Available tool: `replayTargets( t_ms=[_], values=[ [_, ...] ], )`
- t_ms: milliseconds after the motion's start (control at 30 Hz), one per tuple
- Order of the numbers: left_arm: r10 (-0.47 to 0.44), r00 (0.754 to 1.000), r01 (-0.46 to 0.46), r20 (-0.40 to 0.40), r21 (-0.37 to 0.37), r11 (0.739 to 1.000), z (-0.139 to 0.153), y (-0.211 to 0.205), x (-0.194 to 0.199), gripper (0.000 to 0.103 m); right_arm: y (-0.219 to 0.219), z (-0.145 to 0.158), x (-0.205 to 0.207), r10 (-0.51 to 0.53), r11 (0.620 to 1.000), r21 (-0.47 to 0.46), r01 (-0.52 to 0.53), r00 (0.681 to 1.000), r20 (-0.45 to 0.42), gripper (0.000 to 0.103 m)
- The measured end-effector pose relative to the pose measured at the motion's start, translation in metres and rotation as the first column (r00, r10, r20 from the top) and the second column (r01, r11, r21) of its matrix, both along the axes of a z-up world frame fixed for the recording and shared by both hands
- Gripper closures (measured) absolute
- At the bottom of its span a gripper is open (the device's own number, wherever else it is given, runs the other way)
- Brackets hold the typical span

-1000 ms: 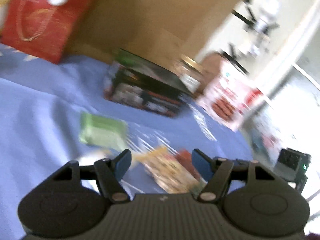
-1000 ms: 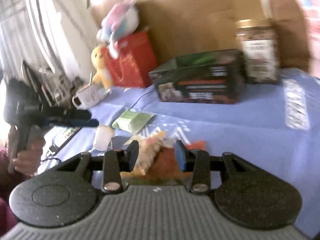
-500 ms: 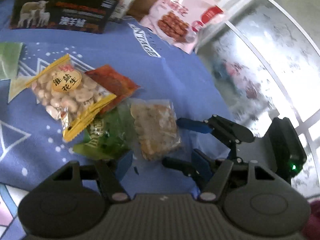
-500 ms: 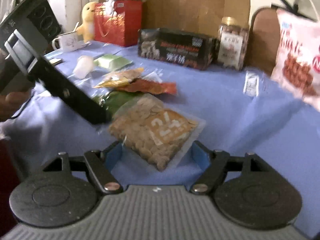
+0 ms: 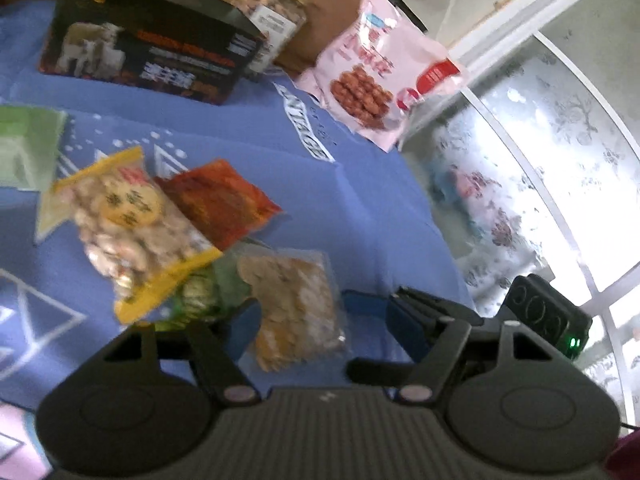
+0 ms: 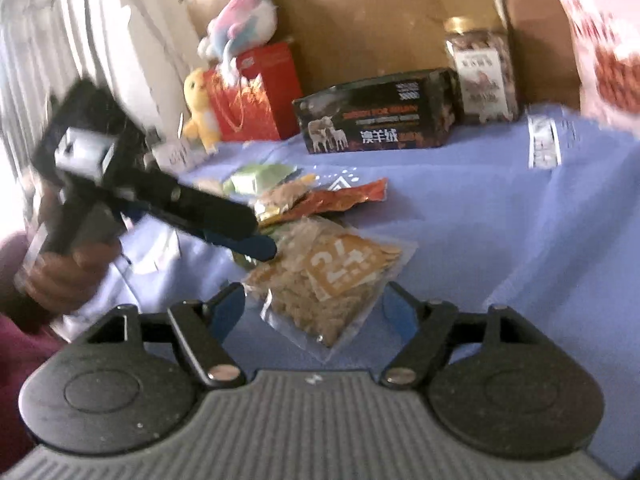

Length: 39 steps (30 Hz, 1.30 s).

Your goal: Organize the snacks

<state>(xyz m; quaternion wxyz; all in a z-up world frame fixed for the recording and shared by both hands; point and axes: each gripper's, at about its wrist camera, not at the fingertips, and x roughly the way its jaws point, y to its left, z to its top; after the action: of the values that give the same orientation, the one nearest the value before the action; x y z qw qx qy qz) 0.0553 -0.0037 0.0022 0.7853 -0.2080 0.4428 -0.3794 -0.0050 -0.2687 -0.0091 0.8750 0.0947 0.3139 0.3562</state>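
Lying on a desk under a blue cloth, the snacks form a loose cluster near its front edge. Four small packets overlap there: a clear packet of pale crisps nearest the front, a green packet half hidden under its neighbours, a yellow peanut packet and a red packet behind it. One pale green pack lies apart, farther back. Along the back edge stand one dark box, one jar just beside it, and one red gift box with two plush toys by it. One big pink bag leans at the back corner by the window.

The right gripper has its jaws wide on either side of the clear packet, pads not touching it. The left gripper is opening, with the same packet between its jaws, untouched; a hand holds it.
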Motion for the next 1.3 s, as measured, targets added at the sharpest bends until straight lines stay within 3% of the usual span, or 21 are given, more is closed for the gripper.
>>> replayTargets(
  t_ms=[100,133,267,400,500,633,767,867,1000,1100,1200,1300],
  values=[
    [0.066,0.998,-0.066,0.005,-0.003,0.998,0.001,0.021,0.001,0.034,-0.012,-0.003,0.01,-0.013,0.992,0.126,0.025,0.995,-0.096,0.03],
    [0.083,0.997,-0.083,-0.008,-0.017,0.996,0.0,0.029,0.003,0.034,-0.014,-0.003,0.013,-0.021,0.99,0.133,0.035,0.994,-0.105,0.036],
    [0.178,0.984,-0.178,-0.003,-0.036,0.983,0.005,0.059,-0.003,0.032,-0.012,0.018,0.013,-0.076,0.993,0.093,0.077,0.997,-0.016,0.038],
    [0.288,0.957,-0.289,-0.013,-0.05,0.956,0.009,0.086,-0.001,0.032,0.012,0.035,0.028,-0.009,0.992,0.125,0.009,1.0,0.001,0.04],
    [0.329,0.944,-0.33,-0.025,-0.029,0.944,0.011,0.091,0.012,0.029,0.056,0.04,0.039,0.079,0.997,0.015,-0.08,0.996,0.052,0.04],
    [0.303,0.953,-0.304,0.034,0.033,0.952,0.019,0.077,0.034,0.028,0.12,0.032,0.048,0.193,0.975,-0.127,-0.182,0.978,0.077,0.04],
    [0.281,0.957,-0.286,0.065,0.085,0.954,0.017,0.064,0.055,0.028,0.156,0.015,0.05,0.223,0.934,-0.311,-0.177,0.968,0.117,0.04],
    [0.275,0.958,-0.283,0.076,0.122,0.951,0.013,0.054,0.07,0.028,0.148,0.018,0.054,0.183,0.938,-0.323,-0.128,0.972,0.146,0.04],
    [0.291,0.955,-0.297,0.065,0.135,0.945,0.006,0.05,0.084,0.028,0.111,0.026,0.065,-0.006,0.937,-0.34,0.085,0.974,0.227,0.04],
    [0.309,0.949,-0.316,0.071,0.13,0.94,0.007,0.05,0.09,0.022,0.082,0.03,0.072,-0.094,0.949,-0.277,0.149,0.975,0.201,0.039],
    [0.354,0.931,-0.365,0.095,0.158,0.918,0.008,0.052,0.093,0.021,0.077,0.034,0.063,-0.062,0.972,-0.212,0.099,0.982,0.176,0.039],
    [0.351,0.933,-0.36,0.084,0.17,0.917,0.005,0.053,0.1,0.021,0.102,0.03,0.057,0.039,0.972,-0.234,0.003,0.984,0.174,0.038]
  ],
)
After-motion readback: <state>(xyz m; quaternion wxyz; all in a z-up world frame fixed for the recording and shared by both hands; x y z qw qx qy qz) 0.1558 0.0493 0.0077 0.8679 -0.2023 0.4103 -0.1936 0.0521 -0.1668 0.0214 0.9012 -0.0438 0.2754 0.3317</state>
